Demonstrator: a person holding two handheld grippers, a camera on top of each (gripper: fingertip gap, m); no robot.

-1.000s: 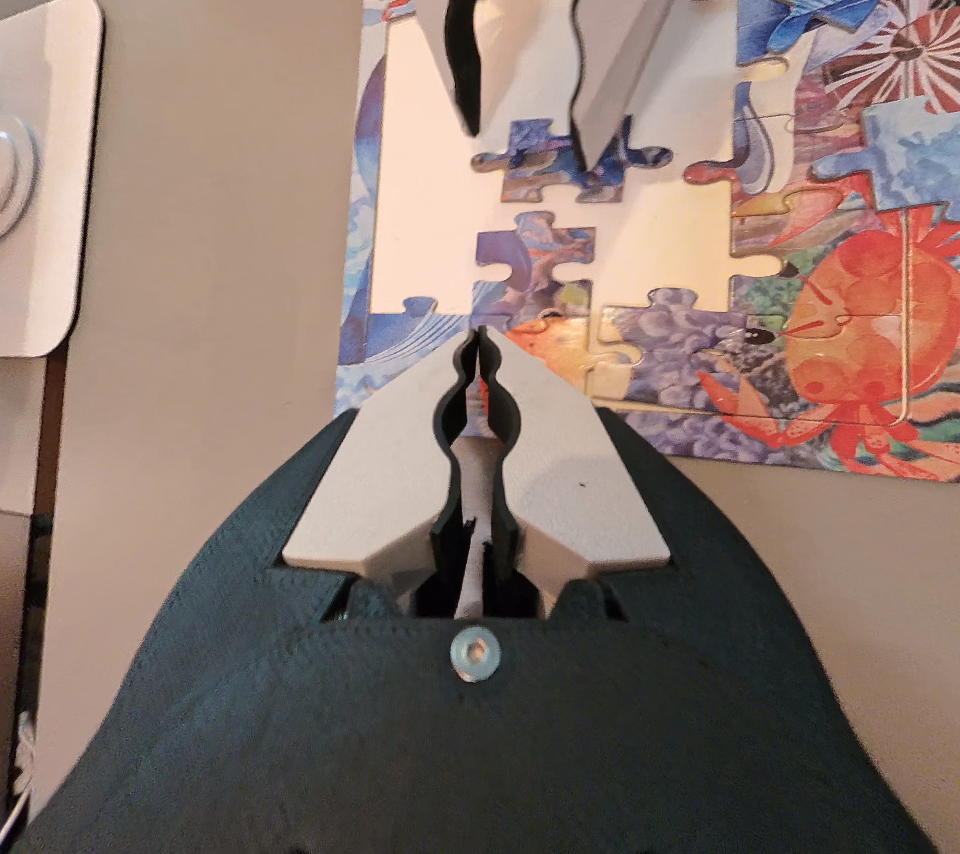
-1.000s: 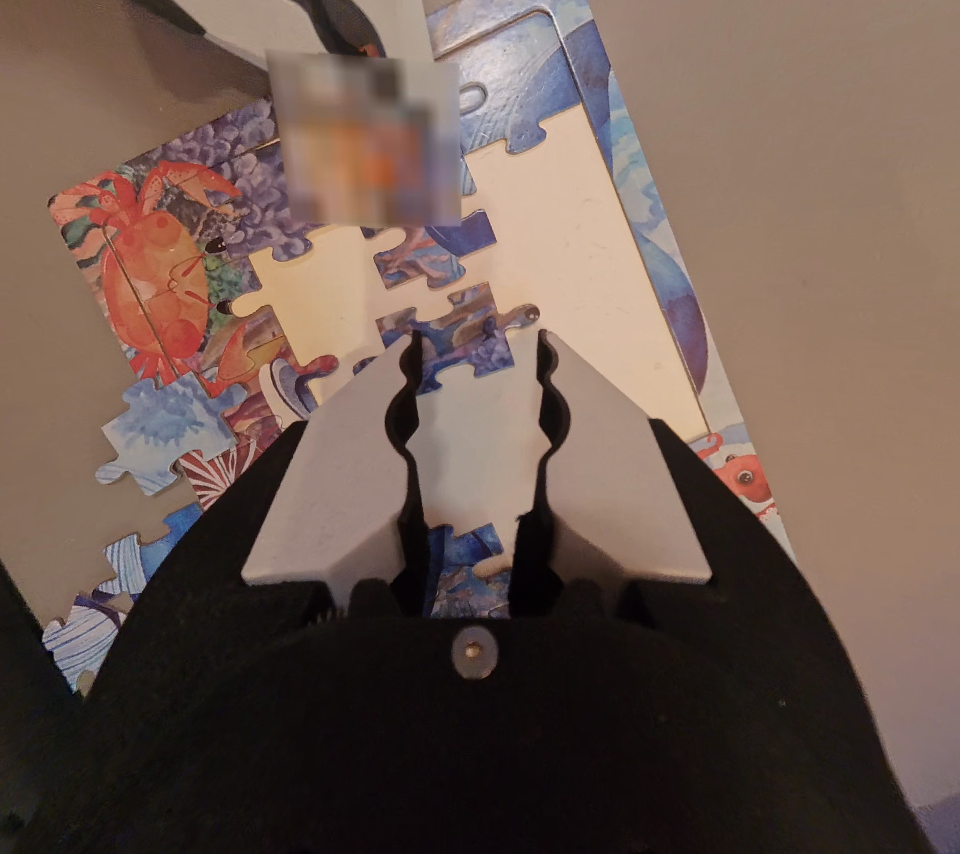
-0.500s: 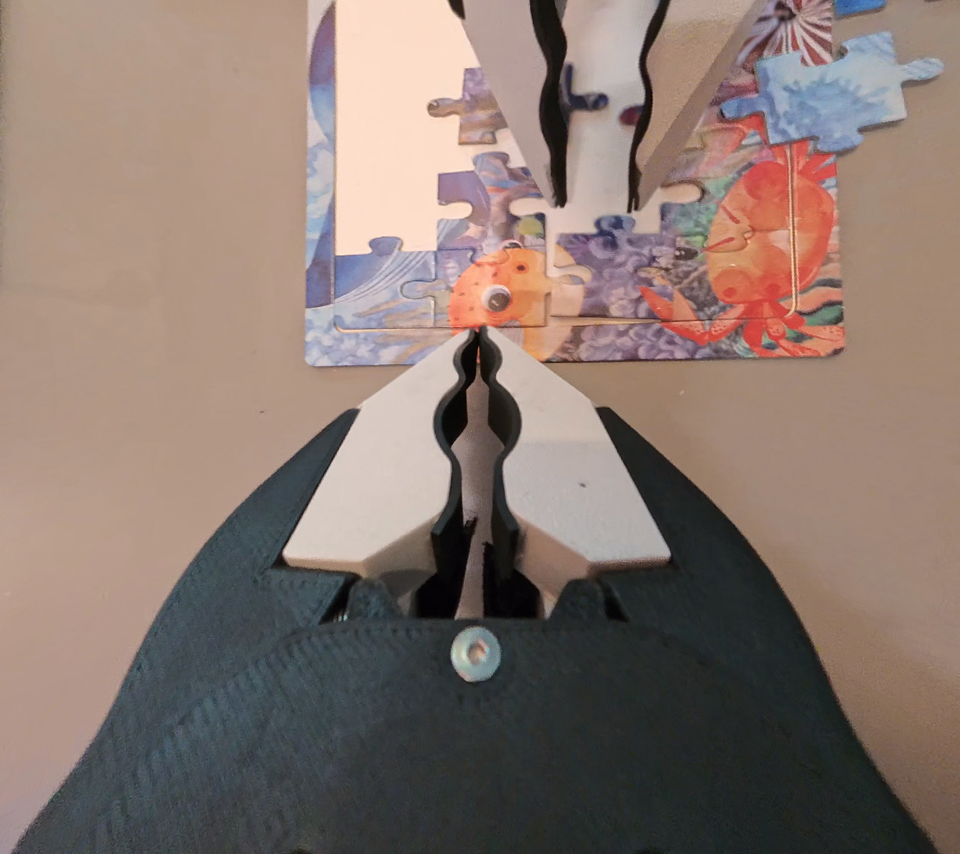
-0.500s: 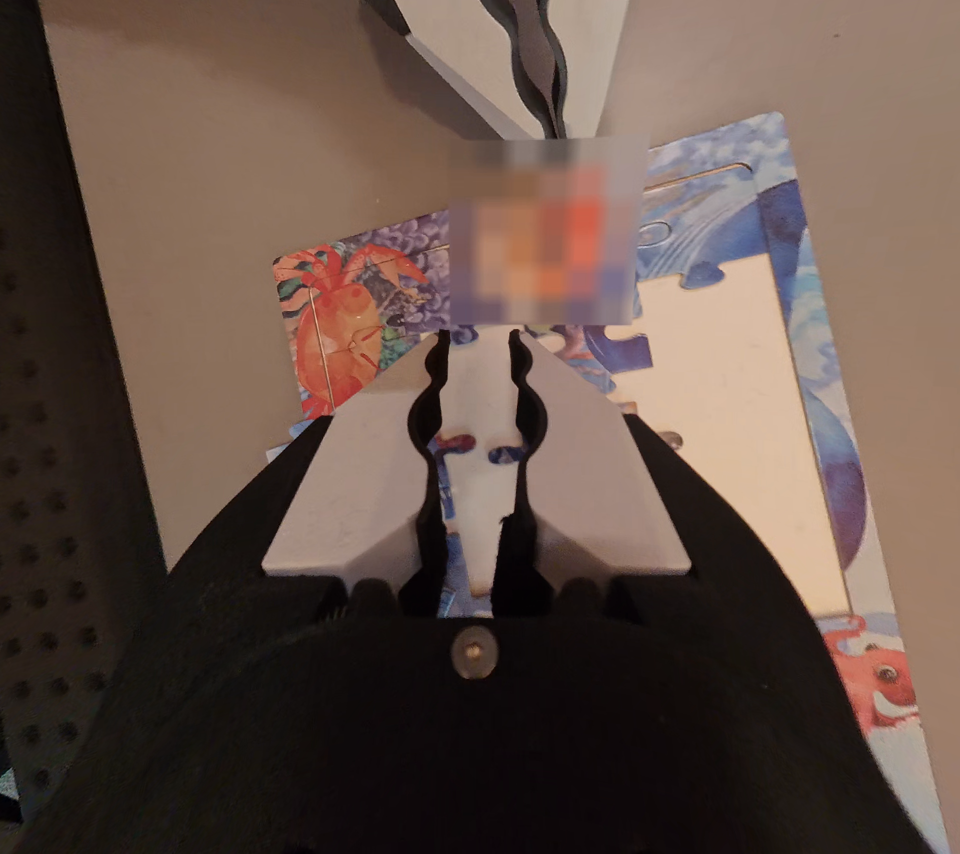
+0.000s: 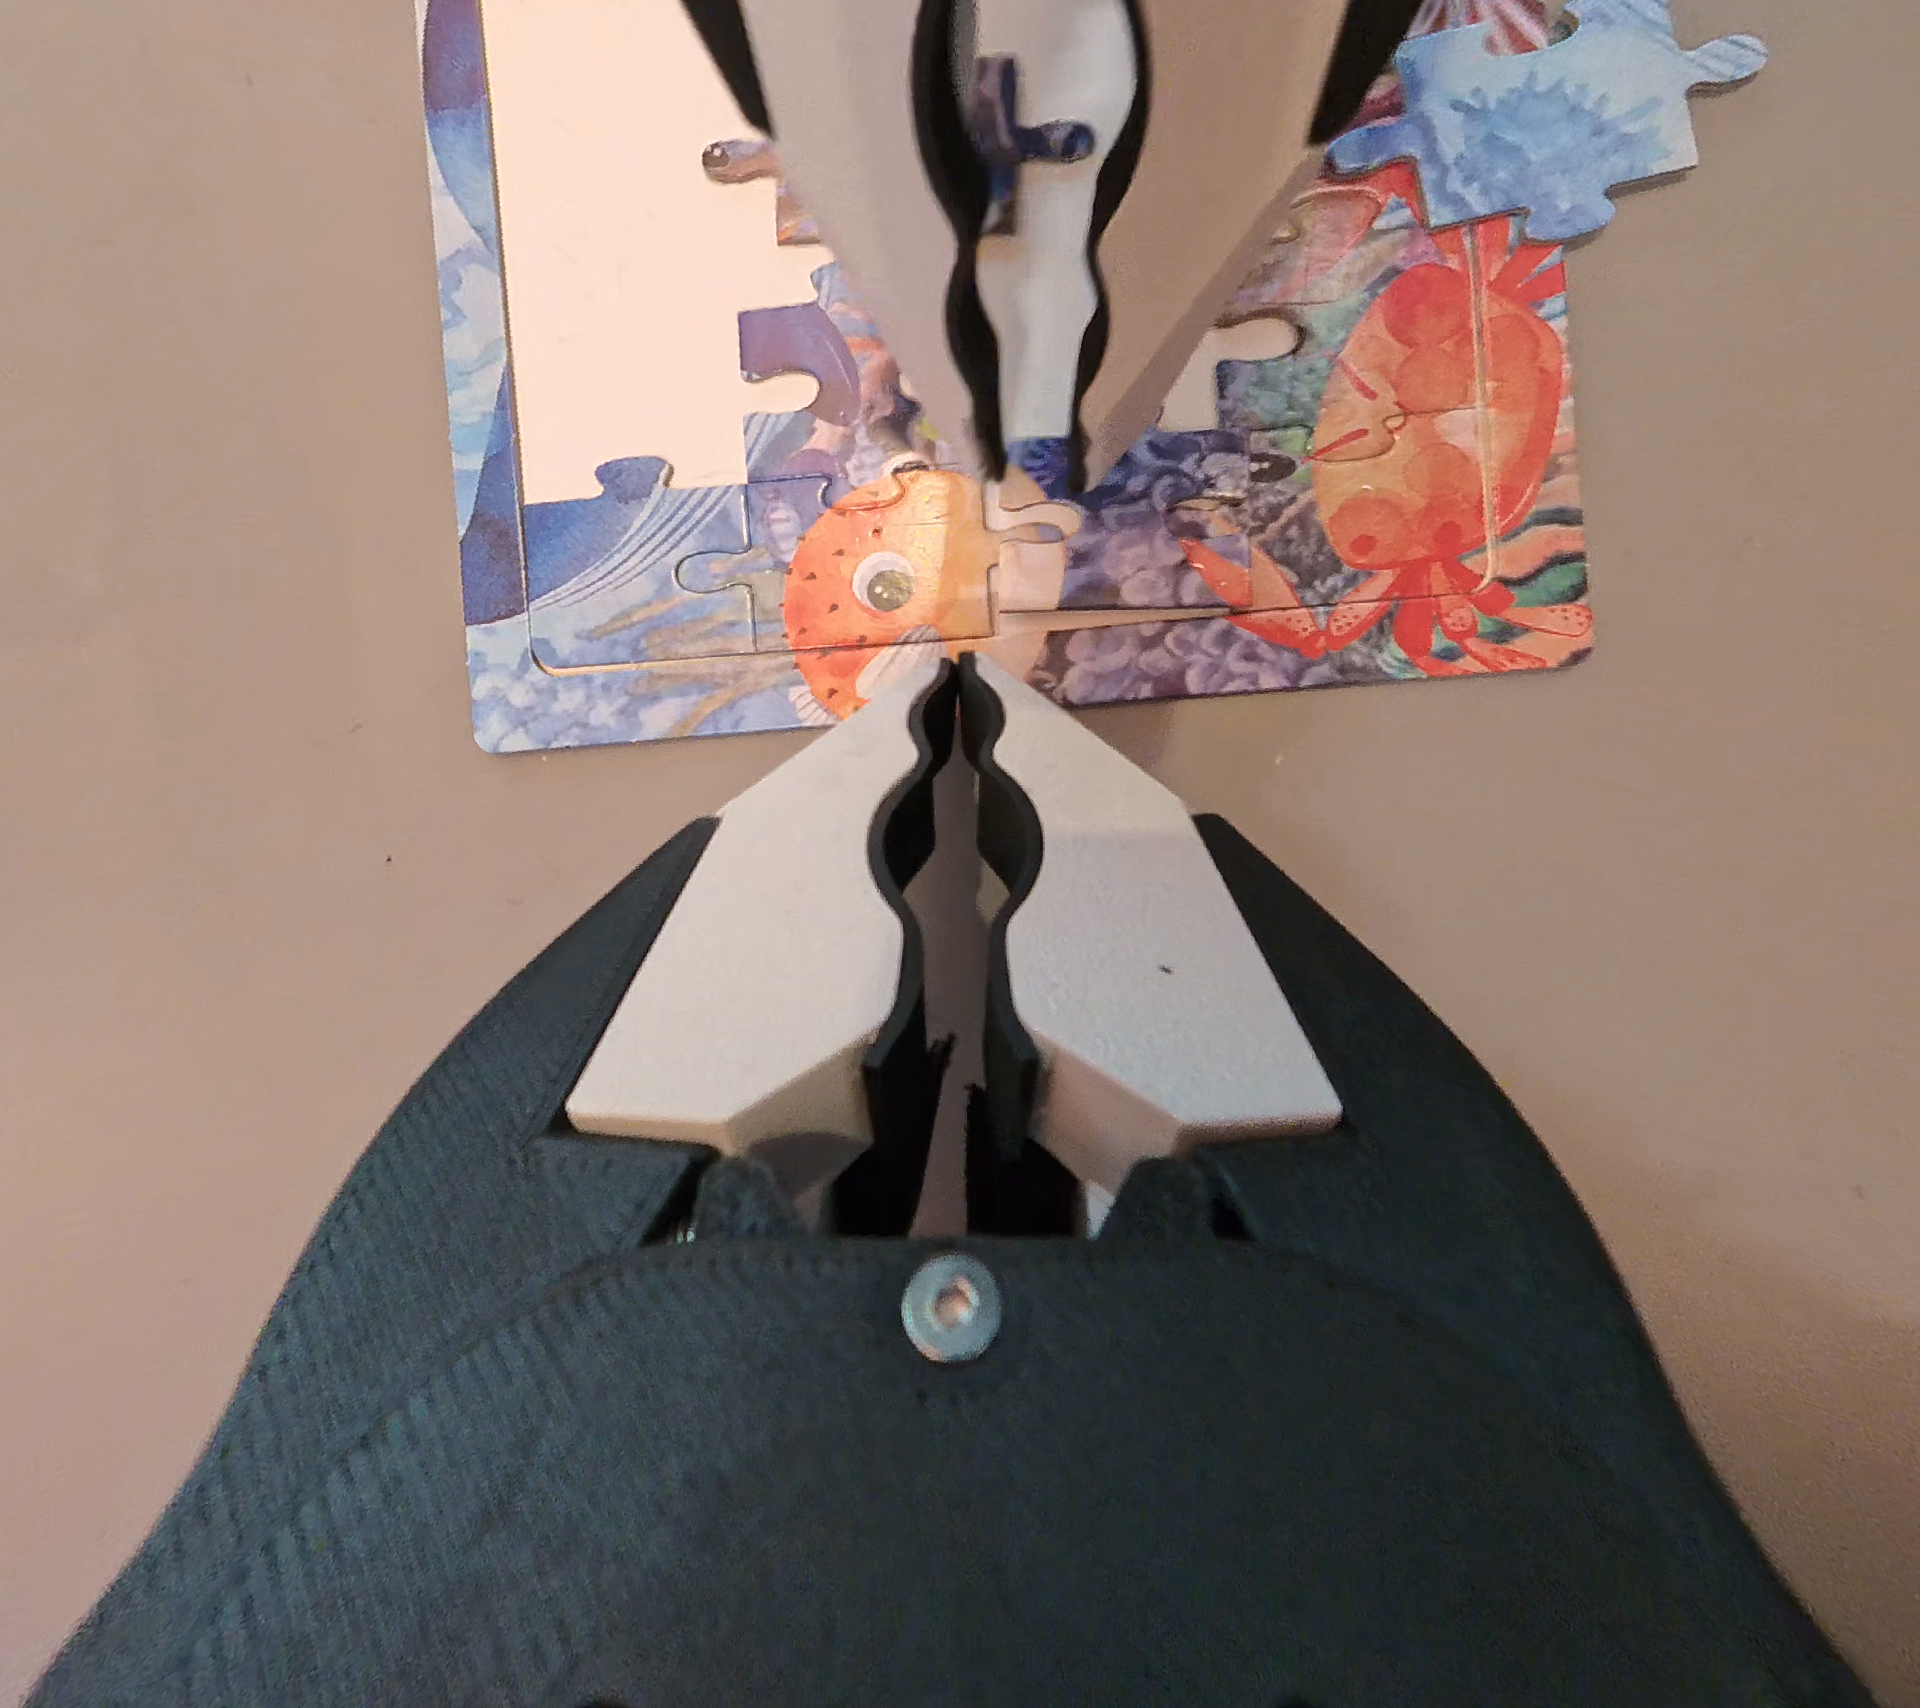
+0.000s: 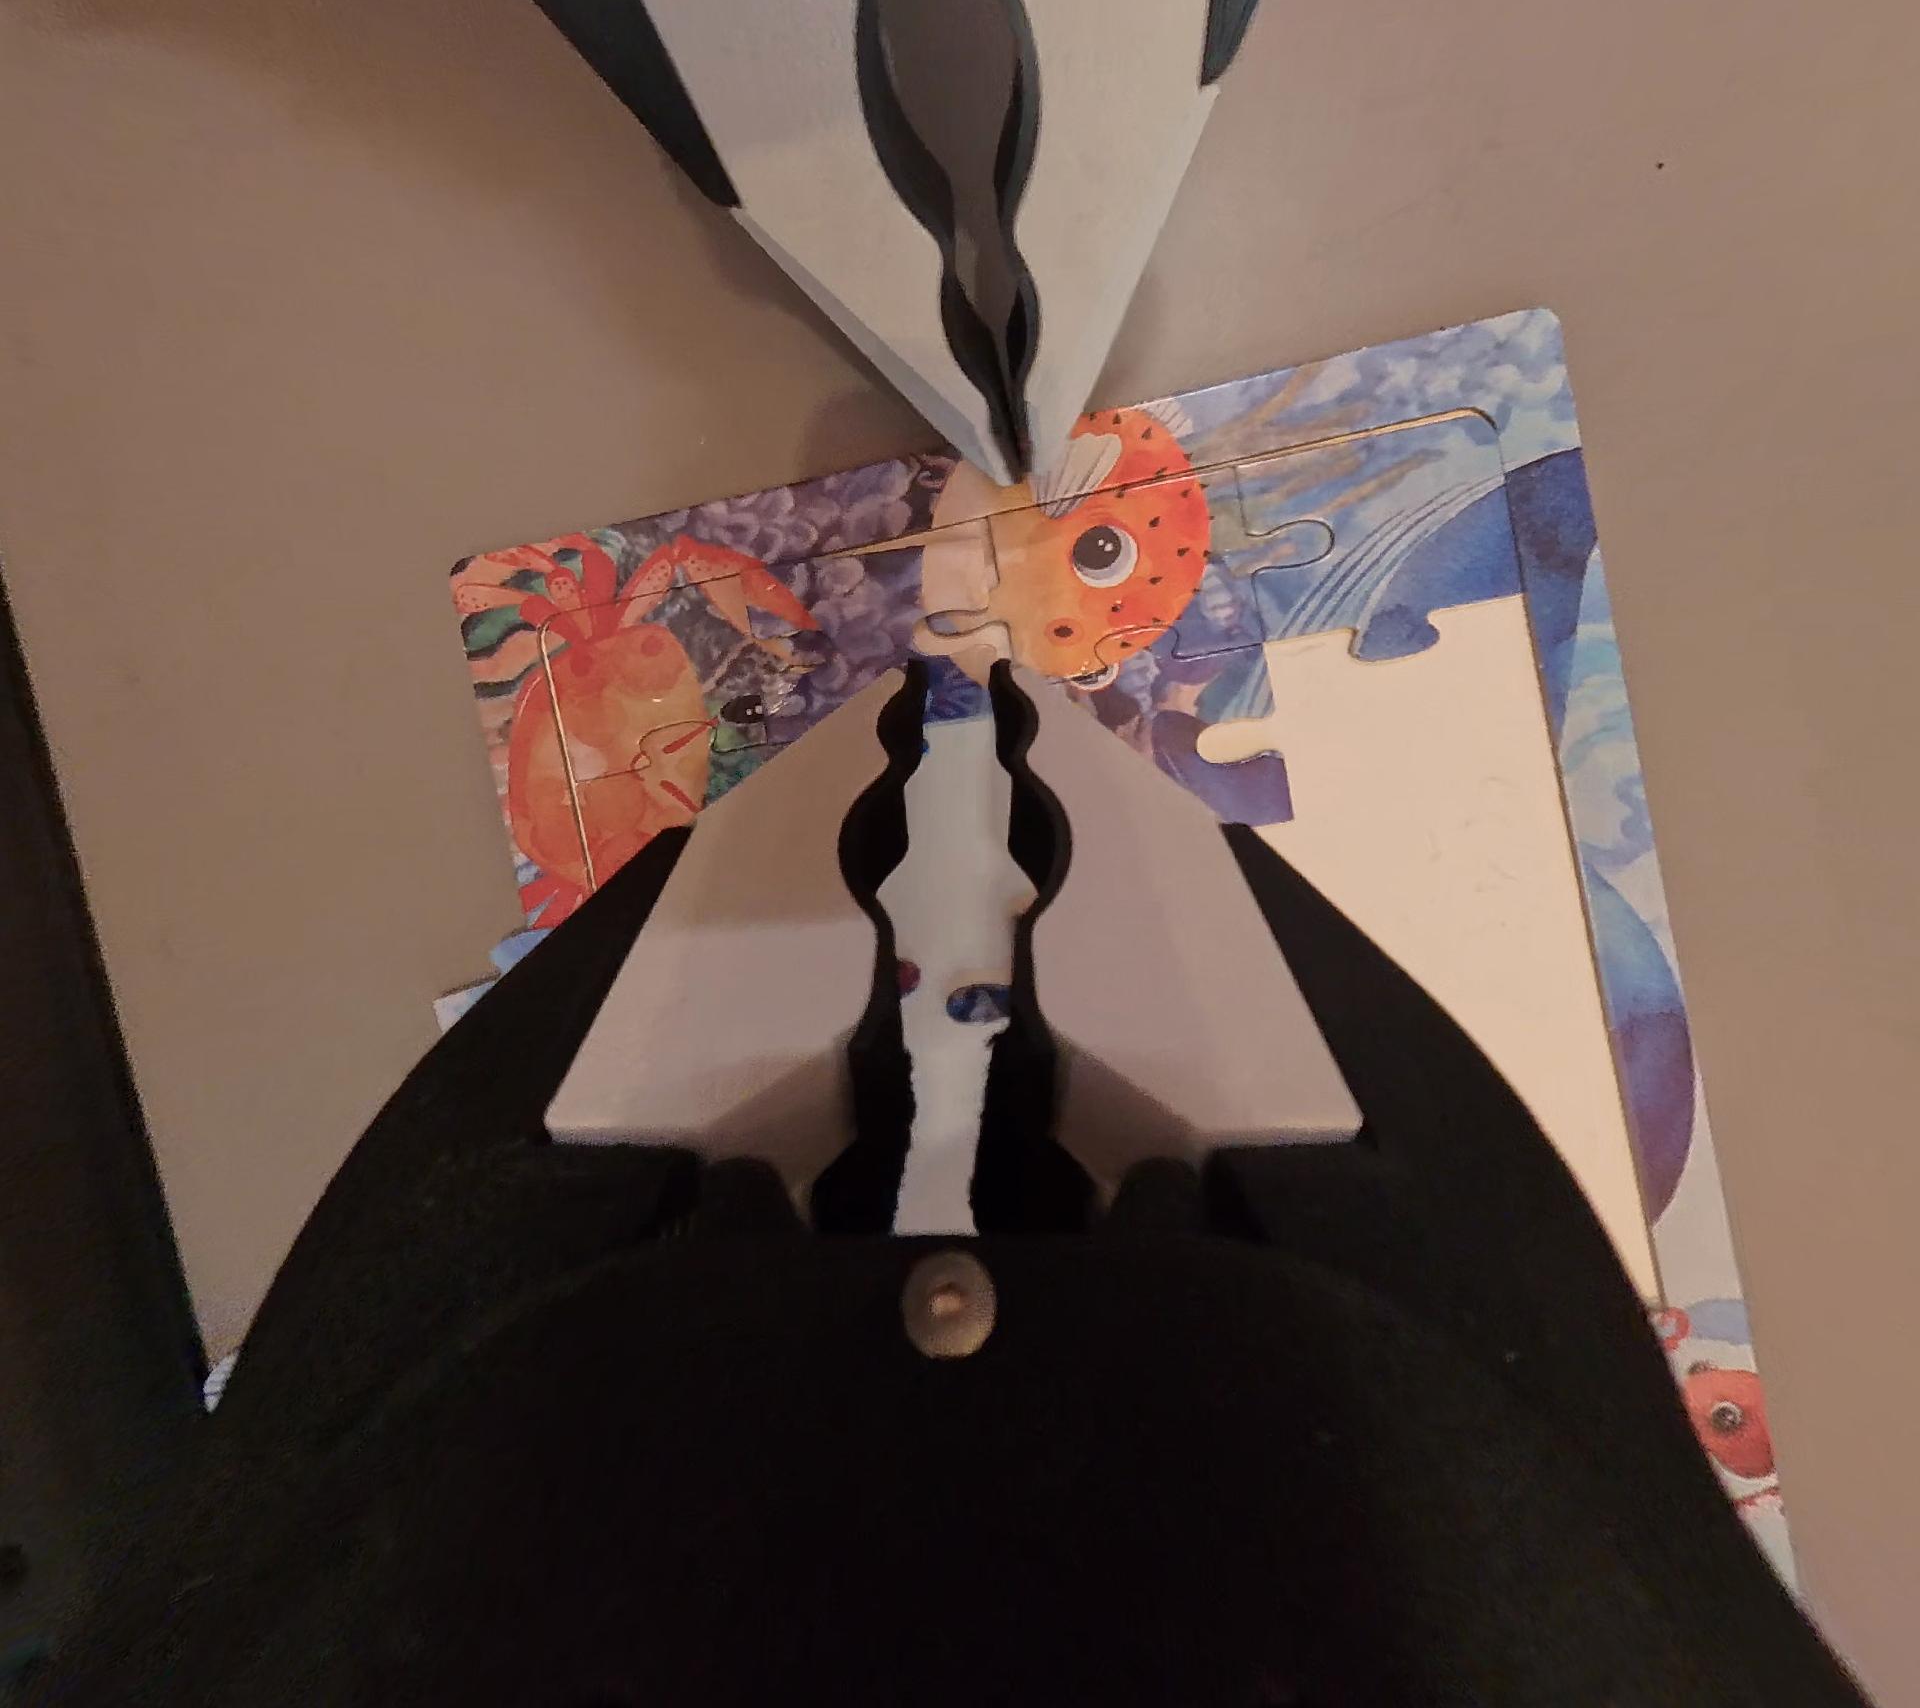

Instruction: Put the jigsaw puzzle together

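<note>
Facing tip to tip over puzzle board (image 5: 488, 370) | left gripper (image 5: 958, 669) pressed together, empty, at orange fish (image 5: 904, 578) | right gripper (image 6: 956, 671) slightly spread, empty.

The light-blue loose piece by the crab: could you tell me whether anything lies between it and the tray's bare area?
Yes: the right gripper hangs over the middle of the tray, and a purple piece and a dark-blue piece lie there, between the light-blue piece and the bare area.

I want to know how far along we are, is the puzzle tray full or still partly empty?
Partly empty. The puzzle tray shows bare cream backing above the pufferfish piece, and loose pieces lie outside it.
</note>
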